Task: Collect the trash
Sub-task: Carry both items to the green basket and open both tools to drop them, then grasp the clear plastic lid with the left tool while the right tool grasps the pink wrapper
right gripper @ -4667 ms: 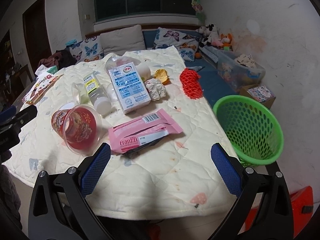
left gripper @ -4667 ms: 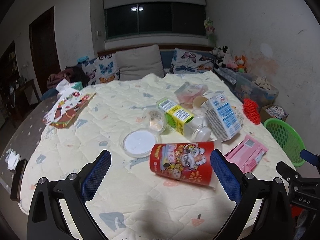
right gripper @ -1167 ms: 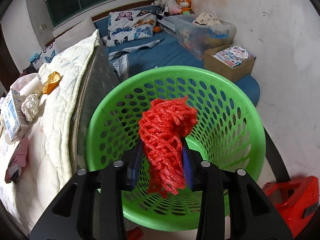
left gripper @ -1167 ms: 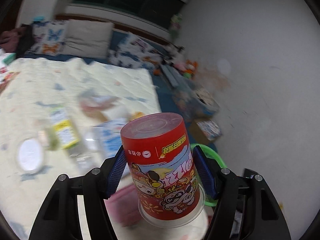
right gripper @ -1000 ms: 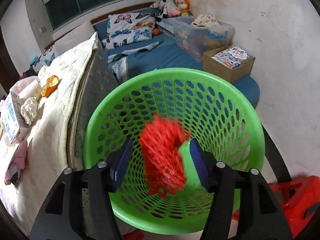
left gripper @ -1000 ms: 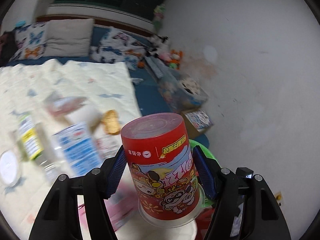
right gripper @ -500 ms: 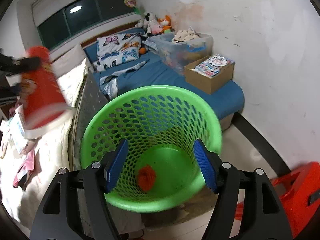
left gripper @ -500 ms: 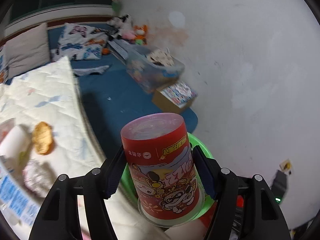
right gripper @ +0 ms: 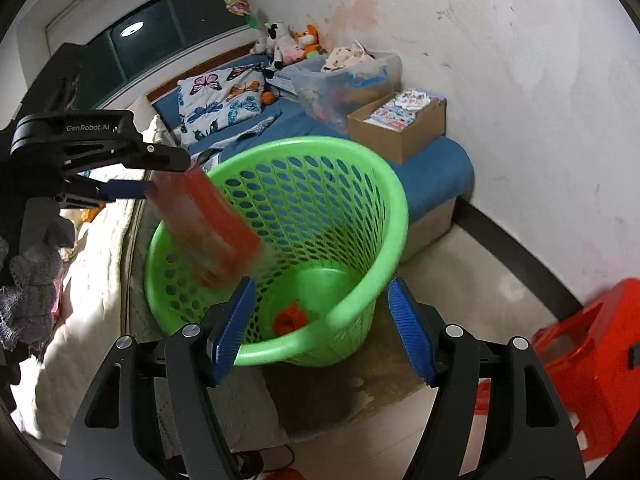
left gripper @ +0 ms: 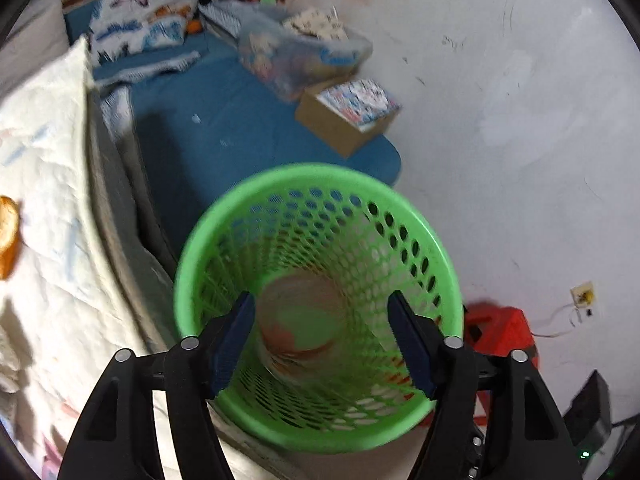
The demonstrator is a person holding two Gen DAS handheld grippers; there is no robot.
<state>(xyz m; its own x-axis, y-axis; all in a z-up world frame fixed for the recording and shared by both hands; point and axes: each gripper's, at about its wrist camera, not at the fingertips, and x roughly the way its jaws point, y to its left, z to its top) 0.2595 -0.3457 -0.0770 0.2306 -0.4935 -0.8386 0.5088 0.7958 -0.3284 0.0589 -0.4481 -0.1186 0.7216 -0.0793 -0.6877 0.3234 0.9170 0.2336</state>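
While the red cup [right gripper: 208, 224] drops from the spread left hand-held gripper [left gripper: 322, 340], keep it centred over the green basket [left gripper: 400, 204] beneath; right hand-held gripper [right gripper: 322, 326] gapes empty.

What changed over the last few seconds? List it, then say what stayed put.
The left gripper lifted the red cup off the bed, carried it over the green basket, and its jaws have just been opening; the cup is dropping in, blurred. The right gripper let go of the red net, now on the basket's bottom. The basket and the cardboard box stayed put.
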